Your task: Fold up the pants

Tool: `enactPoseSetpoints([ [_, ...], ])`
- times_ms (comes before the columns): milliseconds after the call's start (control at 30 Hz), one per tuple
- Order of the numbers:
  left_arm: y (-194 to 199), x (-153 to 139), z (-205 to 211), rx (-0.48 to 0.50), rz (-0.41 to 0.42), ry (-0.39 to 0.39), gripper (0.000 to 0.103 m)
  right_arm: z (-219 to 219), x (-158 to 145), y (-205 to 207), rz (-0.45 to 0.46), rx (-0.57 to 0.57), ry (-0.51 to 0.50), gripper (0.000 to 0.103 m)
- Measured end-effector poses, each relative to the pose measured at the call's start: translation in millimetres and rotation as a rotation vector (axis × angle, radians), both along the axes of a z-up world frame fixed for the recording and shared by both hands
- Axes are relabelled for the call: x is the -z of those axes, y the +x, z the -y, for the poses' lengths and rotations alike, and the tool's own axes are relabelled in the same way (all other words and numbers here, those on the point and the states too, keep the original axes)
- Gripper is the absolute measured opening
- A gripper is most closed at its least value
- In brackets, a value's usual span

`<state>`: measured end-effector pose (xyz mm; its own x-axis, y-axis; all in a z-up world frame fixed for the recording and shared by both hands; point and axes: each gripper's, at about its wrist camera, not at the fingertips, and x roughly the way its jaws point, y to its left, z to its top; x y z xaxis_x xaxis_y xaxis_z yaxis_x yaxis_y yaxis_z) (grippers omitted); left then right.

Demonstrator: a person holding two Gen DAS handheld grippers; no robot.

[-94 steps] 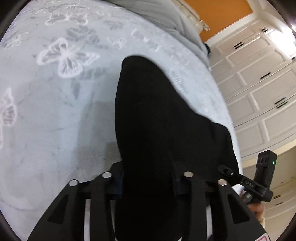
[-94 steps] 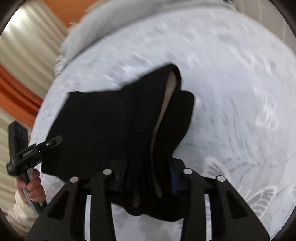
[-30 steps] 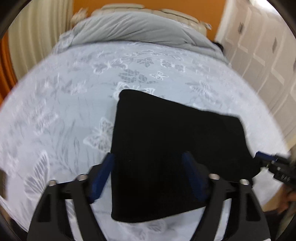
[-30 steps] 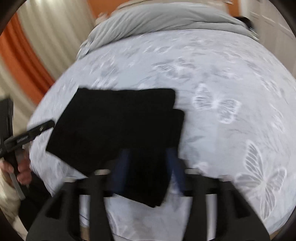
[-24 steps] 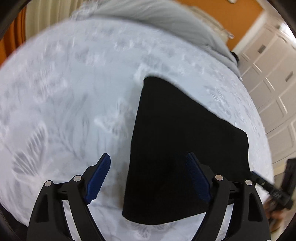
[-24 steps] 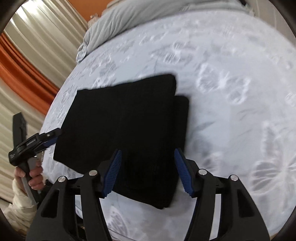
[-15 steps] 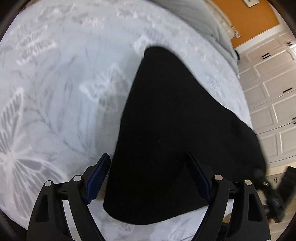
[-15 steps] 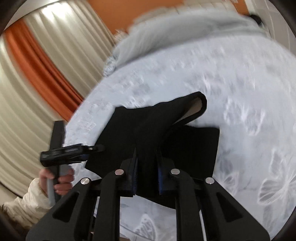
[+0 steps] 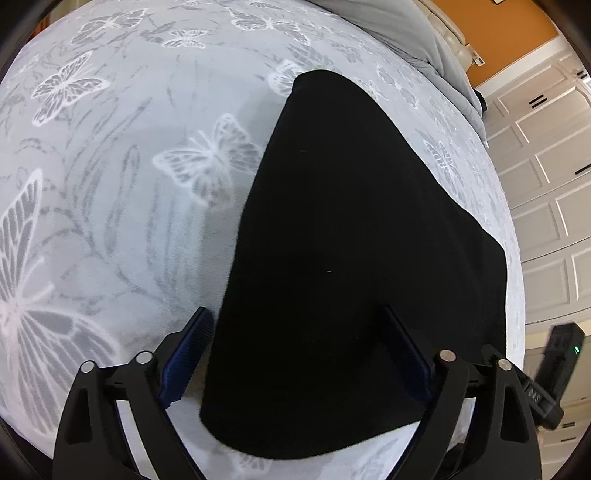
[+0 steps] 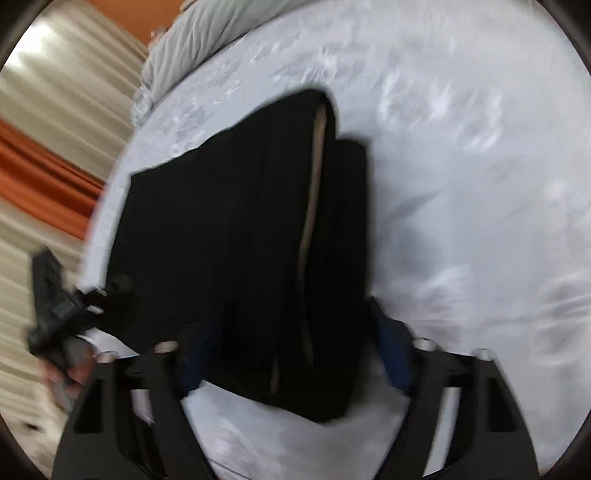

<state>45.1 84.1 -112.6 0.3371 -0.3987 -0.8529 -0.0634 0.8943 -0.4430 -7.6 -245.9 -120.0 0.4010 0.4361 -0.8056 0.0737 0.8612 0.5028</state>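
Two grippers hang over folded black pants lying near the bed's front edge. Left gripper gapes wide astride the cloth; right gripper, blurred, also stands apart around the pants.

The folded fabric pants are solid black, with a thin tan strip of inner lining showing along one layered edge in the right wrist view. The pale grey-white bedspread carries a printed pattern of white and grey butterflies (with grey stem-like strokes between them), and the plain grey duvet lies at its far end. The left gripper is black with blue finger pads; the wall is orange, the panelled cabinet doors white, and the curtains cream with an orange band.
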Motion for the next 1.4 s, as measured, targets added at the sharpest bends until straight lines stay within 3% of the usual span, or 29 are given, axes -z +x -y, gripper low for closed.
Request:
enactPoseSetpoints([
  [33, -1, -1, 1, 0.0, 0.01, 0.005, 0.088, -1, -2, 3, 0.02, -0.002, 0.003, 0.043],
  [67, -1, -2, 2, 0.01, 0.028, 0.001, 0.078, -5, -12, 5, 0.043, -0.026, 0.005, 0.038],
  [133, -6, -11, 1, 0.017, 0.058, -0.017, 0.043, -10, -46, -2, 0.135, -0.085, 0.008, 0.035],
  [200, -17, -27, -5, 0.027, 0.088, -0.067, 0.035, -16, -73, -16, 0.203, -0.145, -0.003, 0.036],
  [267, -26, -34, -11, 0.043, 0.088, -0.081, 0.036, -22, -76, -25, 0.206, -0.216, -0.082, 0.048],
  [300, -30, -32, -13, 0.045, 0.073, -0.078, 0.045, -24, -64, -24, 0.159, -0.23, -0.149, 0.056],
  [367, -35, -17, -12, 0.038, 0.031, -0.004, 0.054, -20, -38, -14, 0.046, -0.149, -0.278, 0.059],
  [433, -37, -17, -10, 0.043, 0.051, 0.003, 0.06, -19, -36, -10, 0.054, -0.105, -0.242, 0.058],
  [500, -38, -29, -7, 0.041, 0.107, 0.052, 0.061, -20, -47, -8, 0.114, -0.079, -0.213, 0.071],
  [600, -37, -46, -5, 0.016, 0.187, 0.092, 0.07, -18, -52, -1, 0.167, 0.013, -0.213, 0.072],
  [667, -31, -51, 2, 0.022, 0.197, 0.09, 0.07, -19, -57, 5, 0.209, 0.048, -0.195, 0.063],
  [733, -21, -51, 13, 0.032, 0.198, 0.108, 0.07, -19, -59, 16, 0.238, 0.026, -0.175, 0.063],
  [800, -21, -49, 21, 0.03, 0.21, 0.157, 0.07, -30, -53, 32, 0.22, 0.008, -0.226, 0.063],
  [833, -22, -48, 23, 0.03, 0.215, 0.179, 0.07, -34, -46, 39, 0.195, -0.001, -0.251, 0.058],
  [867, -20, -47, 27, 0.029, 0.224, 0.207, 0.07, -37, -38, 48, 0.174, -0.003, -0.29, 0.046],
  [933, -19, -45, 35, 0.029, 0.239, 0.262, 0.071, -44, -42, 49, 0.21, -0.012, -0.337, 0.005],
  [1033, -16, -43, 43, 0.03, 0.255, 0.317, 0.072, -41, -74, 28, 0.312, -0.002, -0.28, 0.003],
  [1067, -16, -42, 43, 0.029, 0.258, 0.324, 0.072, -40, -82, 25, 0.345, 0.014, -0.317, 0.004],
  [1133, -16, -39, 43, 0.029, 0.26, 0.339, 0.073, -31, -73, 28, 0.304, 0.065, -0.434, 0.007],
  [1200, -16, -37, 44, 0.03, 0.261, 0.356, 0.074, -17, -69, 24, 0.283, 0.136, -0.42, 0.007],
  [1333, -16, -35, 46, 0.036, 0.266, 0.38, 0.076, -26, -86, 0, 0.347, -0.013, -0.222, 0.007],
  [1400, -15, -35, 46, 0.035, 0.267, 0.383, 0.077, -47, -75, -9, 0.325, -0.122, -0.329, 0.015],
])
